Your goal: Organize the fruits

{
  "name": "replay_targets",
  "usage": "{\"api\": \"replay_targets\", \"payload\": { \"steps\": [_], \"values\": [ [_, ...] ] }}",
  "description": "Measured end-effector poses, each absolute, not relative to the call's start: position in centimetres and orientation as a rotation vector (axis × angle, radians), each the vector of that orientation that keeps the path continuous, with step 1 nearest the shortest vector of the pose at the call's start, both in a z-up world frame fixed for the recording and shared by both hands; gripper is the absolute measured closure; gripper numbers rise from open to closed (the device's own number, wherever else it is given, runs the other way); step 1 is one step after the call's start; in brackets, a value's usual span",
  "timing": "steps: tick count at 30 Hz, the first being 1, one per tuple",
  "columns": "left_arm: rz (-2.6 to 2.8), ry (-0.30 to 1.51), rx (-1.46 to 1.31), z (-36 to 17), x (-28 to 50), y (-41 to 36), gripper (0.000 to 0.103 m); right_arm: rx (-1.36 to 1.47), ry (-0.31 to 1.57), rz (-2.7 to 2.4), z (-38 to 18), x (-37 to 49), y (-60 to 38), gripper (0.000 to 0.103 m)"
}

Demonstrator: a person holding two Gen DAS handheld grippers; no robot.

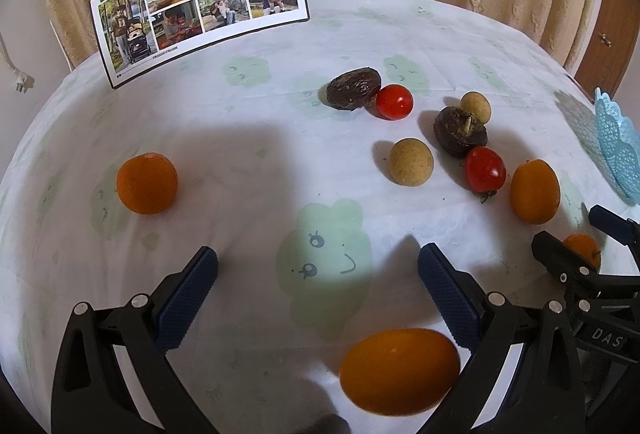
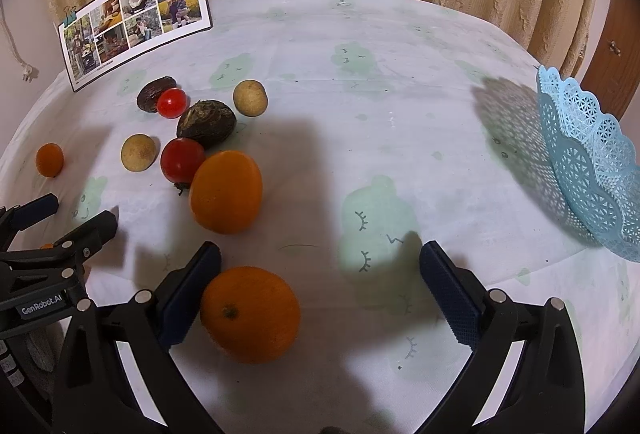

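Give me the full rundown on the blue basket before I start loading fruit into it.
The blue basket is a light blue, plastic-looking bowl with lace-like openwork walls and a scalloped rim. It stands at the far right of the table, apart from all the fruit, which is clustered to the left. It casts a patterned shadow to its left on the cloth. The right wrist view looks at its outer wall, so I cannot see inside it. Nothing touches it except the tablecloth; both grippers are clear of it.
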State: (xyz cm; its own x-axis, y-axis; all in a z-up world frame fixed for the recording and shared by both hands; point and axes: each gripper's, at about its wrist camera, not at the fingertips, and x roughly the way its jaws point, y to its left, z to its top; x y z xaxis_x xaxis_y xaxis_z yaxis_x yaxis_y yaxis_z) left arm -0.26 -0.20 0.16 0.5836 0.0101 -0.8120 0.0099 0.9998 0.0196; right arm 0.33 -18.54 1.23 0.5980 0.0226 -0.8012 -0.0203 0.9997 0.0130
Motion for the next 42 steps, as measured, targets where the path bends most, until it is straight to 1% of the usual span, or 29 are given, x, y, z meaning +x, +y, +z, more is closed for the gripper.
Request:
{"api": "replay_targets", "payload": {
  "steps": [18, 24, 35, 42],
  "values": [
    [-0.008, 0.957, 0.024, -0.1, -0.2, 0.2, 0.005, -0.010, 0.941, 0.060, 1.4, 0.5, -18.7, 0.002],
    [-0.027, 0.953, 0.027, 0.0, -0.2, 0.1, 0.005, 0.025, 0.910, 0.110, 1.8, -0.1, -19.0, 0.002],
    [-0.034, 0.851, 0.055, 1.3, -1.1, -0.1, 0.005, 0.135, 0.776, 0.159, 3.7, -2.4, -20.0, 0.002],
    [-0.041, 0.806, 0.040, 2.1, -1.5, 0.5, 0.005, 0.121, 0.760, 0.162, 4.1, -3.2, -20.0, 0.002]
  ]
}}
